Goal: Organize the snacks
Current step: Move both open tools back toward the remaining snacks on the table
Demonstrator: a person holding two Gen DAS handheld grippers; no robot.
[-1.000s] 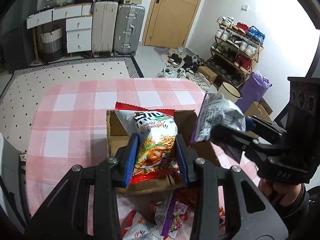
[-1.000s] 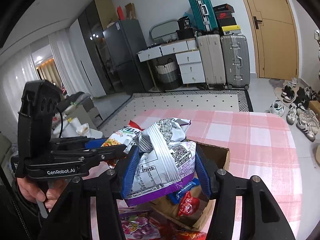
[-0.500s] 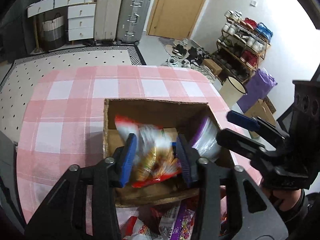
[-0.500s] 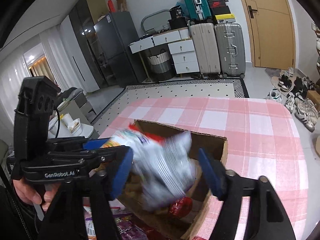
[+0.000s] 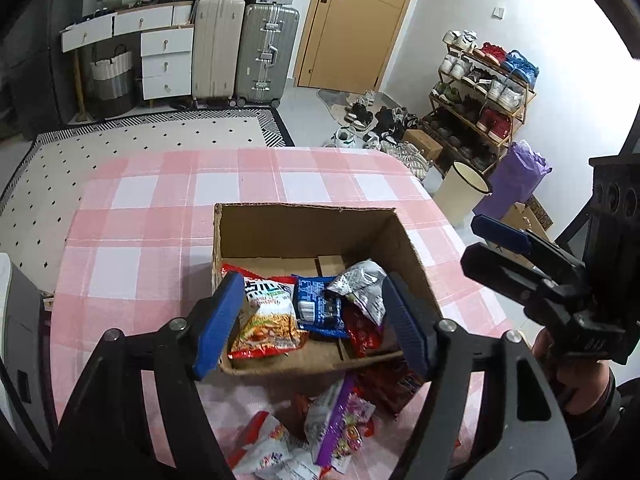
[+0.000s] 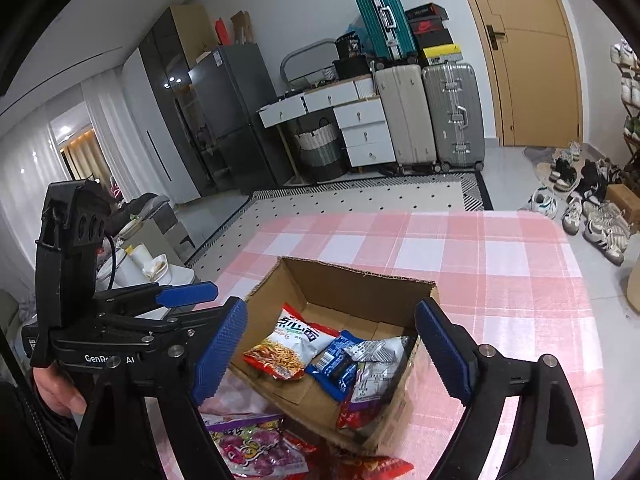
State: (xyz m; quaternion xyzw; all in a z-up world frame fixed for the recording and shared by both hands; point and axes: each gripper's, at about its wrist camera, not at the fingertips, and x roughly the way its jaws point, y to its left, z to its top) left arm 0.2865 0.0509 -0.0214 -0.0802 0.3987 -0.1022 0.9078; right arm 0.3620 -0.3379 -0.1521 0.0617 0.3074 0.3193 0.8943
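Both hand-held grippers hang above the box [image 5: 304, 236], which stands near the middle of the table [image 5: 140, 216] under a pink checked cloth. The left hand-held gripper [image 5: 312, 318] is opening, with nothing between its blue pads [image 5: 218, 322]; the noodle bag [image 5: 266, 318] seen between them lies below, on the box floor. The right hand-held gripper [image 6: 332, 354] is likewise opening and empty, and the silver bag [image 6: 374, 368] rests in the box beneath it. Judgement: the jaws stand over the box because each has just released a pack into it.

Contents of the box, as seen: the noodle bag, red-edged with a white top, flat against the left wall; a blue pack [image 5: 320, 306] beside it; the silver bag, crumpled and tilted against the right wall, its purple bottom edge showing in the right wrist view; a red pack [image 5: 362, 334] partly buried beneath it. The far half of the box floor is bare cardboard.

Outstanding: loose snacks lie on the table at its near edge, outside the box, among them a purple pack [image 5: 342, 424] and a white pack [image 5: 272, 446]. Judgement: the task is part done, and these appear next for collection.
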